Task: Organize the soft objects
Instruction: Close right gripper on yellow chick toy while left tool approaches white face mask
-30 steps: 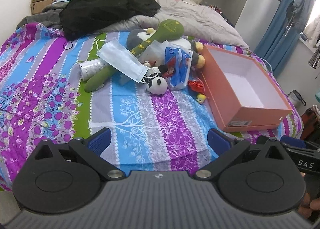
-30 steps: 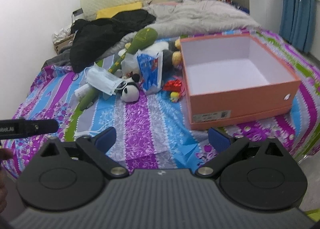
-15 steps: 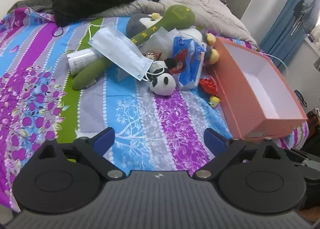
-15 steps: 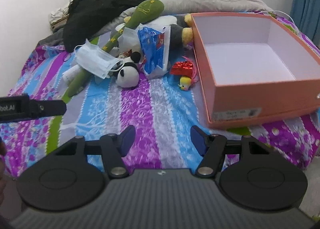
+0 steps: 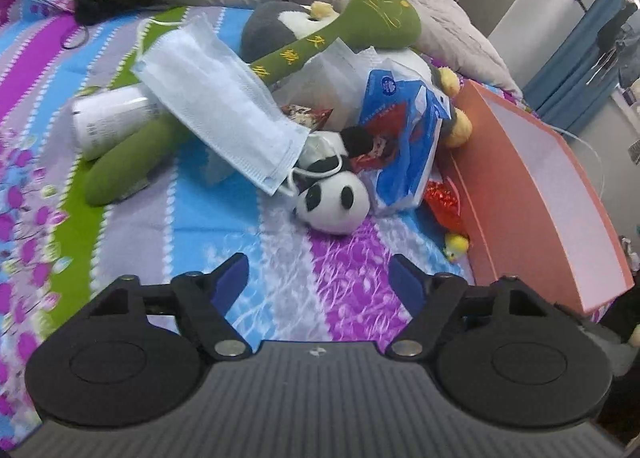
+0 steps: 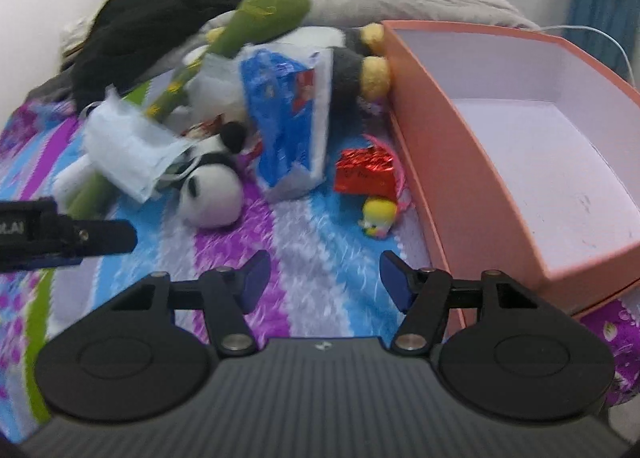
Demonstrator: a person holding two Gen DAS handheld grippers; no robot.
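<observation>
Left wrist view: one panda [image 5: 334, 202] lies on the bed [image 5: 140, 226], with one mask [image 5: 220, 106] draped just behind it, one green plush [image 5: 320, 46], one white can [image 5: 108, 118] and one blue bag [image 5: 404, 138]. One orange box [image 5: 532, 218] stands to the panda's right, its visible white inside bare. Both the left gripper [image 5: 320, 278] and right gripper [image 6: 324, 278] have jaws closing, nothing between them, short of the panda.

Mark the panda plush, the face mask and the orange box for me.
panda plush [image 5: 334, 204]: left wrist view, on its white face.
face mask [image 5: 218, 106]: left wrist view, on the pleated middle.
orange box [image 6: 448, 162]: right wrist view, on its near side wall.
</observation>
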